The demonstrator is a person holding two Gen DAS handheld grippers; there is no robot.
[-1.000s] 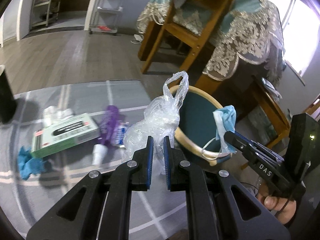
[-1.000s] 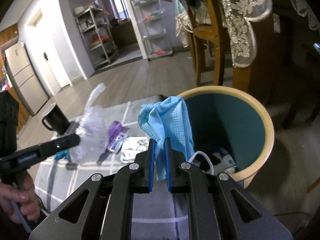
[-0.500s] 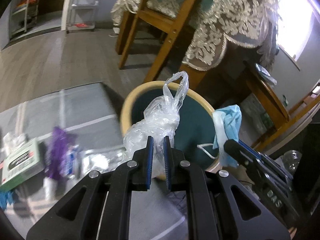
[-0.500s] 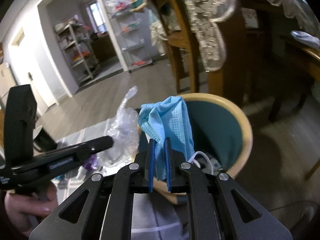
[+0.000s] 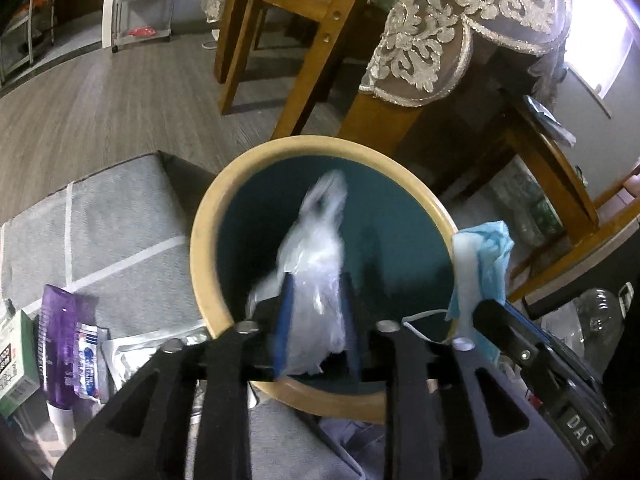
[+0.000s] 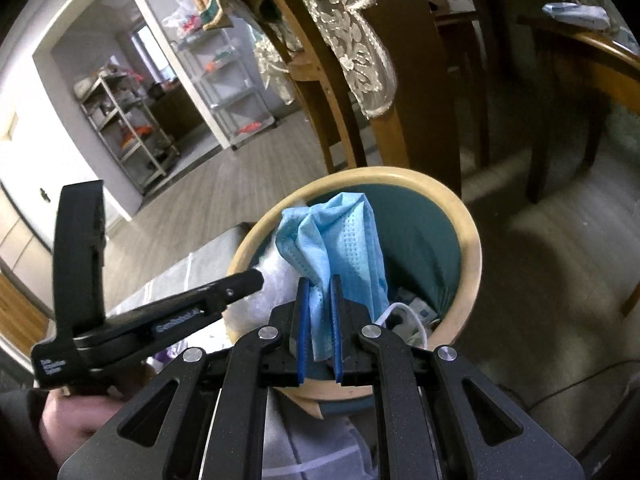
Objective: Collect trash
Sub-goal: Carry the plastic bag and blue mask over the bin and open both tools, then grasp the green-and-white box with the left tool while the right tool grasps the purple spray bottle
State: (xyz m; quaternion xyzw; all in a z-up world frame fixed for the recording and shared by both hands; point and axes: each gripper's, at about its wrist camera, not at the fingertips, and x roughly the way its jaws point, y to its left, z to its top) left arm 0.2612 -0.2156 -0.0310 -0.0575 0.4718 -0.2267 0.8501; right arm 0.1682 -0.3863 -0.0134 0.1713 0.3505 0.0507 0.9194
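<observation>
A round bin (image 5: pixel 200 240) with a tan rim and teal inside stands beside the grey mat; it also shows in the right wrist view (image 6: pixel 472 240). My left gripper (image 5: pixel 316 320) is over the bin's mouth, its jaws spread apart, with a blurred clear plastic bag (image 5: pixel 316 264) loose between them. My right gripper (image 6: pixel 319 332) is shut on a blue face mask (image 6: pixel 340 240) and holds it over the bin's near rim. The mask shows in the left wrist view (image 5: pixel 484 264) too. Some trash (image 6: pixel 412 312) lies in the bin's bottom.
A purple tube (image 5: pixel 60 344), a toothpaste tube (image 5: pixel 90 360), a foil wrapper (image 5: pixel 136 356) and a green box (image 5: pixel 14 360) lie on the grey mat (image 5: pixel 112 224). Wooden chair legs (image 5: pixel 320 48) and a lace-covered table (image 5: pixel 460 32) stand behind the bin.
Both grippers moved to over the bin. My left gripper's jaws opened and the plastic bag has come loose between them. The right gripper still holds the mask.
</observation>
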